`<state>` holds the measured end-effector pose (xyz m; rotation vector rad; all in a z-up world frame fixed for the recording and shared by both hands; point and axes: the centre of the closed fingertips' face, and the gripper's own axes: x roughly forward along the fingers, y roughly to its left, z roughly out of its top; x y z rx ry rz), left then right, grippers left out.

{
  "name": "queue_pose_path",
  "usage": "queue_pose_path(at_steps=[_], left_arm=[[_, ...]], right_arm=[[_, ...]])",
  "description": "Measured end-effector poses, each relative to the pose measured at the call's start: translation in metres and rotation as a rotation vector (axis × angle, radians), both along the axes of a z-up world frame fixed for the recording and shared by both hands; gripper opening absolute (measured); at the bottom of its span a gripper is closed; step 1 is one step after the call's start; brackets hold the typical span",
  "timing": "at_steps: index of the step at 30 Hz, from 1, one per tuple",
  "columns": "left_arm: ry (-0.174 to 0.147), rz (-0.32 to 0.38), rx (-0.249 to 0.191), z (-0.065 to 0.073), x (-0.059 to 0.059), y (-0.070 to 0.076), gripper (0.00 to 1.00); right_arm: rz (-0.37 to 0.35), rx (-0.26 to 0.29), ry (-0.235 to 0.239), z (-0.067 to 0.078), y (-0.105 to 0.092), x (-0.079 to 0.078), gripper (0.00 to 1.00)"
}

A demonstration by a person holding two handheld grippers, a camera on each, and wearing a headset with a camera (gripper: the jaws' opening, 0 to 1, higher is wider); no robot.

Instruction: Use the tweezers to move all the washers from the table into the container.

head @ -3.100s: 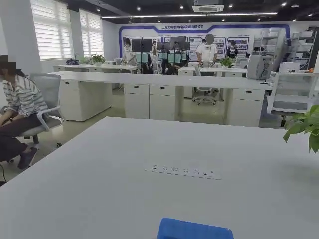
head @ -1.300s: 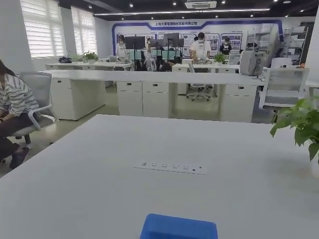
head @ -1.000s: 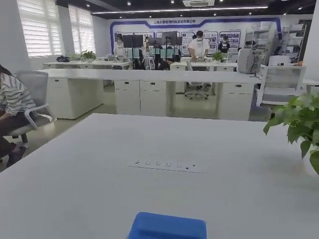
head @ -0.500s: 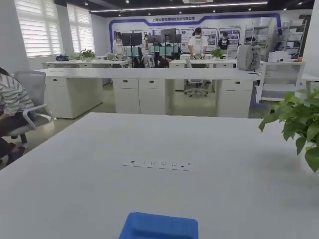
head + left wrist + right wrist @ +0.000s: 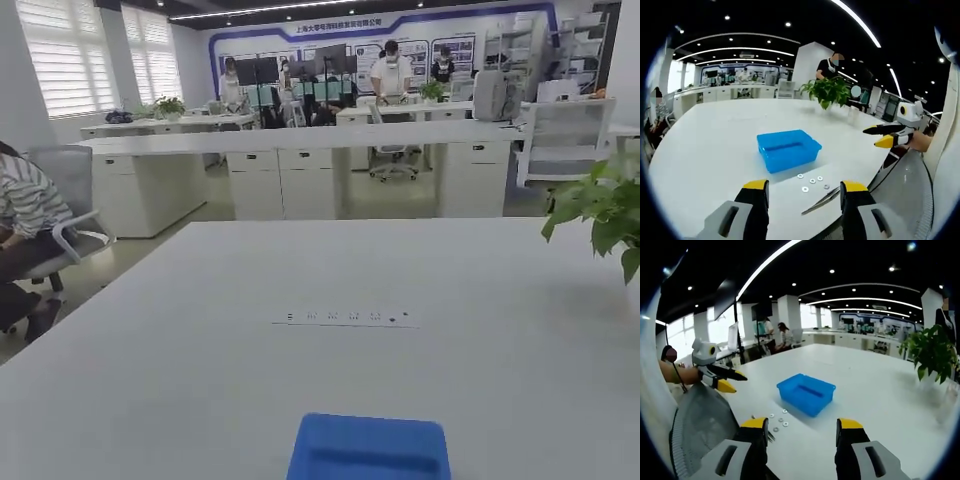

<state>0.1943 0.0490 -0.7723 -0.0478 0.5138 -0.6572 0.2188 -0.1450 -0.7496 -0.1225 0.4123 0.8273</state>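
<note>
**A:** Our left hand-held gripper (image 5: 805,186) hovers above the white surface (image 5: 705,150), jaws spread wide, gripping nothing.

**B:** Our right hand-held gripper (image 5: 801,423) is the same, wide and bare. Where are the washers (image 5: 812,180)?

**A:** We see them loose on the surface, just ahead between the left jaws. The tweezers (image 5: 821,201) lie beside them, closer to us. The blue container (image 5: 788,149) sits just beyond the washers.
</note>
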Motion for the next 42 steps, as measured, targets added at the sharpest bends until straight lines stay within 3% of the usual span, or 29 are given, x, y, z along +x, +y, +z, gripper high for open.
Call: queue_pose_path(at_steps=[4,6,9,13,15,17,23,27,34,36,42], left_arm=[[0.008,-0.100,0.089,-0.006,-0.001,-0.005,0.36],[0.015,-0.136,0.091,-0.008,-0.002,-0.010,0.30],[0.056,-0.191,0.086,-0.013,-0.004,-0.018,0.26],[0.077,-0.290,0.152,-0.024,-0.007,-0.025,0.20],[0.084,-0.313,0.157,-0.027,-0.005,-0.029,0.18],[0.116,-0.364,0.183,-0.036,-0.008,-0.032,0.16],[0.162,-0.538,0.404,-0.070,-0.015,-0.030,0.14],[0.181,-0.612,0.480,-0.085,-0.019,-0.030,0.14],[0.189,-0.676,0.575,-0.098,-0.017,-0.028,0.09],[0.164,-0.702,0.606,-0.099,-0.014,-0.027,0.04],[0.165,-0.735,0.640,-0.103,-0.013,-0.029,0.03]], right_arm=[[0.071,-0.025,-0.013,0.001,0.022,-0.005,0.41],[0.105,-0.045,-0.010,-0.003,0.031,-0.006,0.37],[0.143,-0.068,-0.002,-0.008,0.041,-0.007,0.33],[0.188,-0.069,0.037,-0.019,0.052,-0.008,0.26],[0.197,-0.073,0.060,-0.026,0.056,-0.008,0.24],[0.217,-0.080,0.082,-0.031,0.058,-0.010,0.21],[0.277,-0.106,0.135,-0.047,0.066,-0.019,0.17],[0.332,-0.147,0.153,-0.058,0.071,-0.026,0.14],[0.402,-0.197,0.170,-0.070,0.081,-0.034,0.12],[0.417,-0.213,0.171,-0.073,0.084,-0.035,0.12],[0.457,-0.261,0.169,-0.080,0.087,-0.041,0.11]])
